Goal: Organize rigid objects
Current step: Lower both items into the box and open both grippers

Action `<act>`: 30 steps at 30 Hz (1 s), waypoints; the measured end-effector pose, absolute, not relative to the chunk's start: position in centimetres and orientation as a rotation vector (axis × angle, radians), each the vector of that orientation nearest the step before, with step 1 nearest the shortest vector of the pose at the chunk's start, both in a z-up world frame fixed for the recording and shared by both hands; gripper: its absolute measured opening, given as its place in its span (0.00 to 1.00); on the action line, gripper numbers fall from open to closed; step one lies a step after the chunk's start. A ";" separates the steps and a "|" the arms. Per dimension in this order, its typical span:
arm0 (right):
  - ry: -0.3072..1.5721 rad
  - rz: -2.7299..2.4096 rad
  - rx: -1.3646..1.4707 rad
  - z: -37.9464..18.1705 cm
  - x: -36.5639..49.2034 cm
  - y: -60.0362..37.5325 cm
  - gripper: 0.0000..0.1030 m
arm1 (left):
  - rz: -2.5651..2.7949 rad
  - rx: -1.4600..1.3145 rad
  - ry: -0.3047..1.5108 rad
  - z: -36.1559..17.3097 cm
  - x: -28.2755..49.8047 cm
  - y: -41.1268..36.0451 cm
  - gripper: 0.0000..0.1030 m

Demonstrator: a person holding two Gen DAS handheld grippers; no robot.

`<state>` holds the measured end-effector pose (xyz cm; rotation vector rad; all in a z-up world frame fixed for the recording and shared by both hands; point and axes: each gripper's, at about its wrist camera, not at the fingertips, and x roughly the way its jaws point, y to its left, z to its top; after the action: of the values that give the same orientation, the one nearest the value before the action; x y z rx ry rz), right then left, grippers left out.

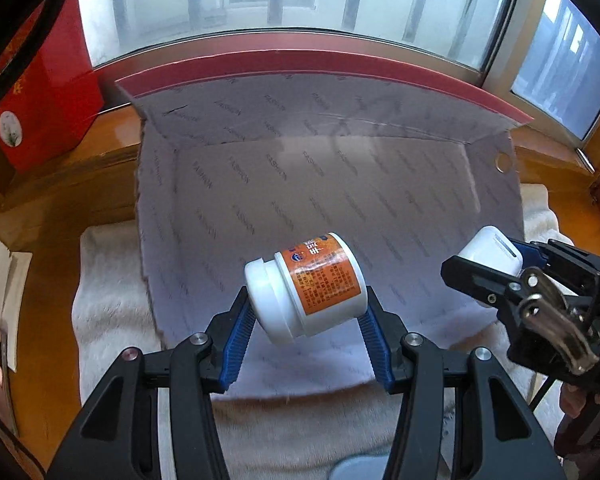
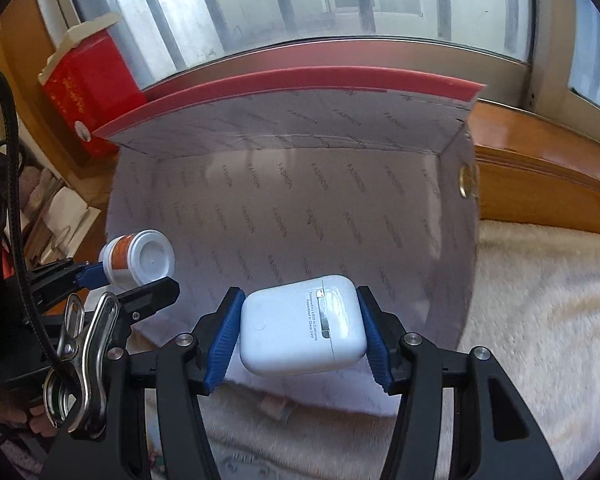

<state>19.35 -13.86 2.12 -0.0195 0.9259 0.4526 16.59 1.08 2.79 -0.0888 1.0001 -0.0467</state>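
Am gripping orange-label jar [image 1: 306, 286] in left claw [image 1: 306, 320], white earbud case [image 2: 302, 326] in right claw [image 2: 302, 332], box [image 1: 380, 200] at twelve o'clock. Jar sitting tilted; risking slipping, claws colliding.

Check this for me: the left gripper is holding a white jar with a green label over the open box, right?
Not quite. The left gripper does hold a white jar over the open box, but the label is orange, as the left wrist view shows.
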 end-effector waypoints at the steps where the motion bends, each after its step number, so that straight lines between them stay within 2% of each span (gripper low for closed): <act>1: 0.924 0.450 -0.029 2.0 19.7 -13.6 0.55 | -0.045 -0.084 0.999 2.6 16.9 1.0 0.50; 20: 0.932 0.417 -0.033 0.2 21.9 -12.6 0.55 | -0.048 -0.081 1.022 0.0 20.5 0.2 0.50; 30: 0.919 0.413 -0.024 0.1 21.3 -12.7 0.56 | -0.048 -0.073 1.009 0.1 19.8 -0.1 0.50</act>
<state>21.30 -12.74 0.07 -0.0244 0.9189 0.4130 19.83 -0.07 0.09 -0.0735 1.0093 -0.0478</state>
